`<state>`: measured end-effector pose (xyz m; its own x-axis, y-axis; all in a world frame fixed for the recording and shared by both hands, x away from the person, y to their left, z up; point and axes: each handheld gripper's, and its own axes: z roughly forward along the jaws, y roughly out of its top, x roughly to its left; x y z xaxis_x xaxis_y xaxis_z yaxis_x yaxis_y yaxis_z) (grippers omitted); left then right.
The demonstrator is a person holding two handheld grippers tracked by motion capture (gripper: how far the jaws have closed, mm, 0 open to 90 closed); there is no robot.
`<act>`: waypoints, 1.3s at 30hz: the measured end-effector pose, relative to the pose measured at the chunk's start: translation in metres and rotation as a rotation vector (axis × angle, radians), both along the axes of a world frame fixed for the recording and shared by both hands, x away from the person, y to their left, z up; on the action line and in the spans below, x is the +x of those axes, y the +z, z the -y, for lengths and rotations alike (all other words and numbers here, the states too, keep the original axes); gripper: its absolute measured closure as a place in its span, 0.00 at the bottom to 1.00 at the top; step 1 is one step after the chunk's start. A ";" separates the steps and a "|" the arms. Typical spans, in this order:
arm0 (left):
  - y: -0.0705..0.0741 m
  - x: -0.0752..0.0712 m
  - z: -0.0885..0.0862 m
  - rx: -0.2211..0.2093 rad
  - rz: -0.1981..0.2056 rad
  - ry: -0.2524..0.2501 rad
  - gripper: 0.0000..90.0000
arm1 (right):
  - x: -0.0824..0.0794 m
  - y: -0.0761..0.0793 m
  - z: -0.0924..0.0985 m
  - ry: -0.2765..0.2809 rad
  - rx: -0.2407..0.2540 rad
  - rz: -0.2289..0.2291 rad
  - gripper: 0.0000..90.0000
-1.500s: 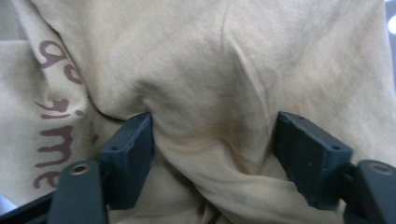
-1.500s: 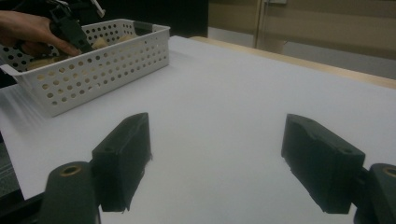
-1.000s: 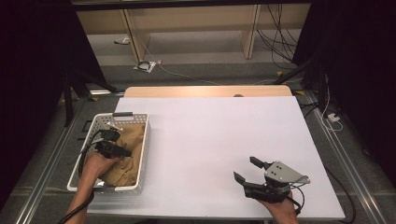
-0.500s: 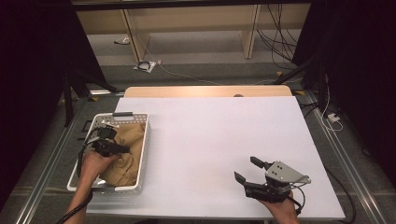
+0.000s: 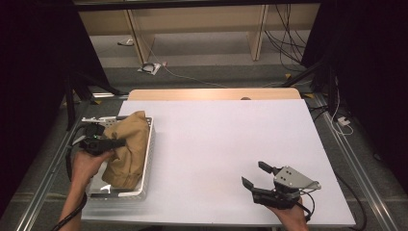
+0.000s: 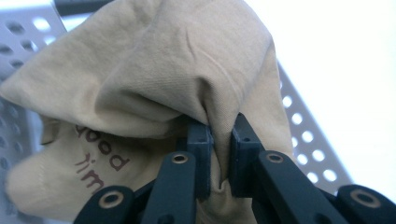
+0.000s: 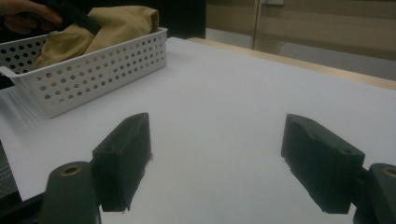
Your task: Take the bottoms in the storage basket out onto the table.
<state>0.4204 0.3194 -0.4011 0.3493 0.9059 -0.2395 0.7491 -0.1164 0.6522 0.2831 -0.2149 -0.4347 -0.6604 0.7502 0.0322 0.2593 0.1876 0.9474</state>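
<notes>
One fold of the tan cloth is pinched by the left gripper.
Soft, light fabric in the basket is judged best gathered at a bunched ridge; the right gripper is held wide, empty.

left hand-held gripper: clamped | right hand-held gripper: jaws spread

tan cloth, white perforated basket

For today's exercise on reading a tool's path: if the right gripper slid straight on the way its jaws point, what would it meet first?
Probably nothing on the table: the right gripper points across bare white surface towards the far wooden edge, passing right of the basket. Depth is hard to judge.
</notes>
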 end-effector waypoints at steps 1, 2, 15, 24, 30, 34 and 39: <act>0.002 -0.001 0.000 -0.006 0.015 0.004 0.91 | 0.000 0.000 0.000 0.000 0.000 0.000 0.28; 0.006 -0.002 -0.001 -0.010 0.025 0.005 0.91 | 0.000 0.000 0.000 0.000 0.001 0.001 0.28; 0.039 -0.019 -0.001 -0.069 0.158 0.004 0.91 | 0.000 0.000 0.001 -0.003 0.000 0.000 0.28; 0.054 -0.028 -0.001 -0.100 0.213 0.008 0.91 | 0.000 0.000 0.001 -0.005 -0.001 -0.005 0.28; 0.063 -0.033 0.000 -0.113 0.244 0.004 0.91 | 0.000 0.000 0.001 -0.006 0.001 -0.006 0.28; 0.067 -0.036 0.003 -0.135 0.264 -0.004 0.91 | 0.000 0.000 0.002 -0.006 -0.001 -0.004 0.28; 0.074 -0.041 0.006 -0.138 0.291 -0.010 0.91 | 0.000 0.000 0.002 -0.008 0.004 0.000 0.28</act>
